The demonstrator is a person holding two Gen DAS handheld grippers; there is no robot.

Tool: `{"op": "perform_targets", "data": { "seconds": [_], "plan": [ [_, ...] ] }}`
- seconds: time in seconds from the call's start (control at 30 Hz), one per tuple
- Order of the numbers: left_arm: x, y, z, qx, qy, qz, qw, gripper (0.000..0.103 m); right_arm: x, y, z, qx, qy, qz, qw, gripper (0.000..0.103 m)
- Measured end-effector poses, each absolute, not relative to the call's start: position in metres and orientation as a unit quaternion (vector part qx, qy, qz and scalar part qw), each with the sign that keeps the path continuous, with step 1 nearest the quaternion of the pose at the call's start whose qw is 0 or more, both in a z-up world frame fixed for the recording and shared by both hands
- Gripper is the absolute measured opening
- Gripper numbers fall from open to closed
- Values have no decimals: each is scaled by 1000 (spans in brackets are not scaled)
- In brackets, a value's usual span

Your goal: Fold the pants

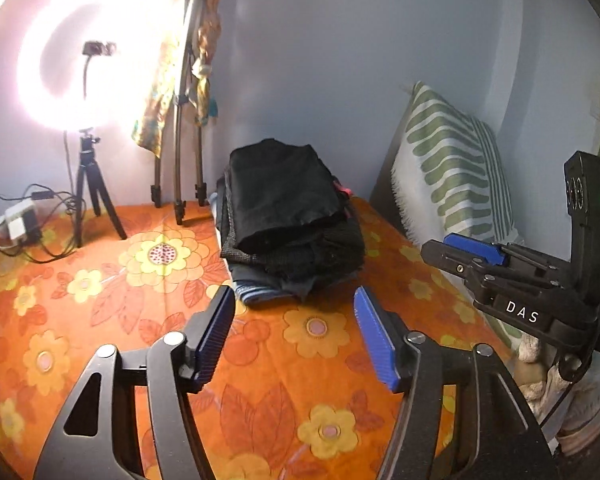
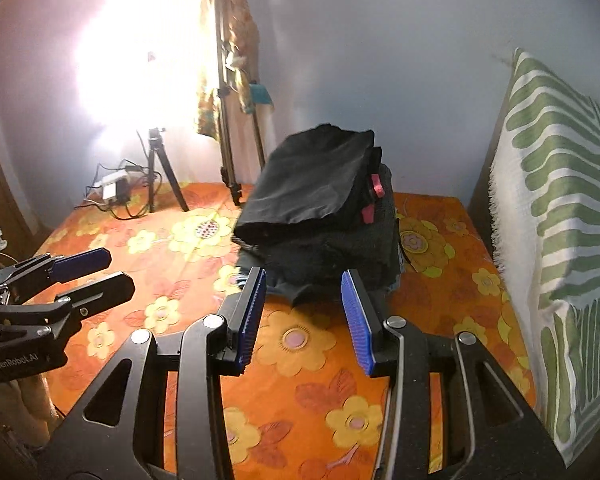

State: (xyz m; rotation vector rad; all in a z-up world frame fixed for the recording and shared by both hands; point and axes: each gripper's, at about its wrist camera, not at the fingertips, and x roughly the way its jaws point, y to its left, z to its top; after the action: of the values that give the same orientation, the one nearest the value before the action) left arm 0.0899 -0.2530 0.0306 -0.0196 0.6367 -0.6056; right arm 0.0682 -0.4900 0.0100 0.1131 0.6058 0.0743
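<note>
A stack of folded dark pants [image 1: 288,216] sits on the orange flowered bedsheet [image 1: 100,312], topped by a folded black pair [image 2: 311,184]. My left gripper [image 1: 296,336] is open and empty, just short of the stack's near edge; it also shows at the left of the right wrist view [image 2: 96,272]. My right gripper [image 2: 303,316] is open and empty, its blue pads [image 2: 252,312] close to the stack's front edge. It also shows at the right of the left wrist view [image 1: 459,252].
A bright ring light on a small tripod [image 1: 88,184] and a taller tripod draped with patterned cloth [image 1: 184,120] stand at the back. A power strip with cables [image 1: 16,224] lies back left. A green-striped pillow [image 2: 559,208] leans at the right.
</note>
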Motion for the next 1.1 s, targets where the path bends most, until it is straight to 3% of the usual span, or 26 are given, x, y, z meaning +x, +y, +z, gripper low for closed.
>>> {"op": "perform_targets", "data": {
  "seconds": [0.13, 0.2, 0.33, 0.5, 0.63, 0.87, 1.1],
  "plan": [
    [68, -236, 34, -11, 298, -293, 908, 66, 40, -478, 15, 67, 287, 30, 955, 45],
    [59, -227, 33, -10, 294, -292, 910, 66, 23, -471, 16, 69, 275, 22, 959, 57],
    [47, -208, 25, -12, 293, -286, 912, 66, 3, -460, 13, 76, 264, 9, 961, 60],
    [37, -189, 11, -12, 302, -283, 910, 67, -16, -446, 6, 77, 249, -19, 965, 86],
    [35, -179, 0, -17, 314, -273, 909, 74, -19, -436, 1, 70, 246, -30, 966, 92],
    [31, -176, -10, -6, 323, -268, 908, 75, -14, -423, -11, 43, 236, -46, 970, 102],
    [37, -177, -18, 4, 347, -263, 900, 75, -6, -416, -20, 33, 246, -38, 968, 103]
  ]
}}
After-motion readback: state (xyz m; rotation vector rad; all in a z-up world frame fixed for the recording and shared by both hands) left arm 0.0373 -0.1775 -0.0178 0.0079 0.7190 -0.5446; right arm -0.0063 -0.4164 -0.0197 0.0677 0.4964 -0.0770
